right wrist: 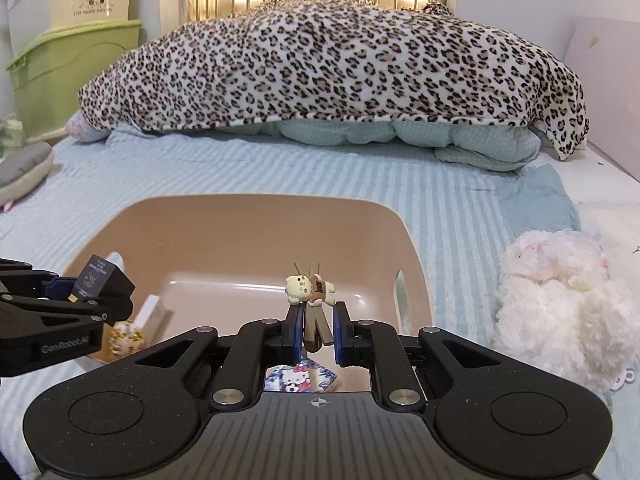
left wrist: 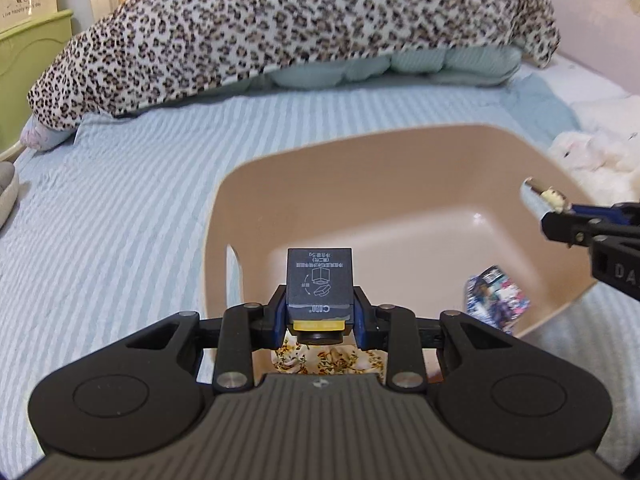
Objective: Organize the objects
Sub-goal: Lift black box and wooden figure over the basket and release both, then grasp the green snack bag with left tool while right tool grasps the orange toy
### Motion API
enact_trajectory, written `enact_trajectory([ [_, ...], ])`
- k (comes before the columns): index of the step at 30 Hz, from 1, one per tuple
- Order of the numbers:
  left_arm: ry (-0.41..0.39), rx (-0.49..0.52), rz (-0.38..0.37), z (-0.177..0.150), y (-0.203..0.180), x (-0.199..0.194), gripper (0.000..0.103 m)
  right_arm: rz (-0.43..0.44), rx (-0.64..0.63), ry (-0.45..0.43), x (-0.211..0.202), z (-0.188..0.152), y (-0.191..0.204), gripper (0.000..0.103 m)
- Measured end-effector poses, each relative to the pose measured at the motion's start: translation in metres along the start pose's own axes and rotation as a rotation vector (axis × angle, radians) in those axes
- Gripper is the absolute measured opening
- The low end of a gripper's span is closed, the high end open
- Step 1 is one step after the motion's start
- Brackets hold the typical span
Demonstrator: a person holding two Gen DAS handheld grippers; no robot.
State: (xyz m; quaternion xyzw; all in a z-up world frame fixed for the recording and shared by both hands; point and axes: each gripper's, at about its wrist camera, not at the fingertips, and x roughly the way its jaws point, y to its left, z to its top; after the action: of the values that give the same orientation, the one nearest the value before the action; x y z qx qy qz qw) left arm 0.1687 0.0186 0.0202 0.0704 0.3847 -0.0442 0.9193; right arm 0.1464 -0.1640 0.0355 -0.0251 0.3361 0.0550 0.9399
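A tan plastic basin [left wrist: 400,168] sits on the striped blue bed [left wrist: 120,200], and both grippers hang over it. The left gripper [left wrist: 320,312] is clamped on a small black box [left wrist: 319,280] printed with white diagrams, held above the basin's near left side. The right gripper [right wrist: 318,334] is closed on a brown hair clip [right wrist: 316,320] topped with a cream bear charm [right wrist: 300,286], above the basin's near right side; the clip leans against the left pad, and whether the right pad touches it is unclear.

The left wrist view alone shows a yellow floral fabric item [left wrist: 328,358] in the basin directly beneath the box, and a blue patterned packet [left wrist: 496,296] against the basin's right wall. The right wrist view shows that packet's Hello Kitty face [right wrist: 298,380] under its own fingers, plus a white box [right wrist: 154,312] at the basin's left wall, hidden from the other camera.

Beyond the basin lies a leopard-print blanket [right wrist: 340,64]. A fluffy white plush toy [right wrist: 560,300] rests on the bed right of the basin, seen whole only in the right wrist view.
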Motion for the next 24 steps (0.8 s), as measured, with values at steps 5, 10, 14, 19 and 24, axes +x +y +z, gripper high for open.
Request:
enact_trajectory([
  [5,0.028,0.041,0.051,-0.005,-0.004,0.021,0.033,-0.015,-0.015,0.046,0.021,-0.005,0.003,0.013],
  [10,0.034,0.034,0.036,-0.001,-0.004,0.020,0.033,-0.027,-0.029,0.076,0.031,-0.015,0.004,0.014],
  [14,0.026,0.008,0.022,0.002,-0.001,0.009,0.035,-0.022,-0.021,0.071,0.026,-0.016,0.003,0.033],
  [19,-0.017,-0.020,0.028,0.003,0.005,-0.017,0.068,-0.023,-0.012,0.032,0.006,-0.014,0.001,0.050],
  [24,-0.049,-0.007,0.025,0.001,0.008,-0.044,0.073,-0.018,-0.023,0.030,-0.017,-0.018,0.001,0.065],
])
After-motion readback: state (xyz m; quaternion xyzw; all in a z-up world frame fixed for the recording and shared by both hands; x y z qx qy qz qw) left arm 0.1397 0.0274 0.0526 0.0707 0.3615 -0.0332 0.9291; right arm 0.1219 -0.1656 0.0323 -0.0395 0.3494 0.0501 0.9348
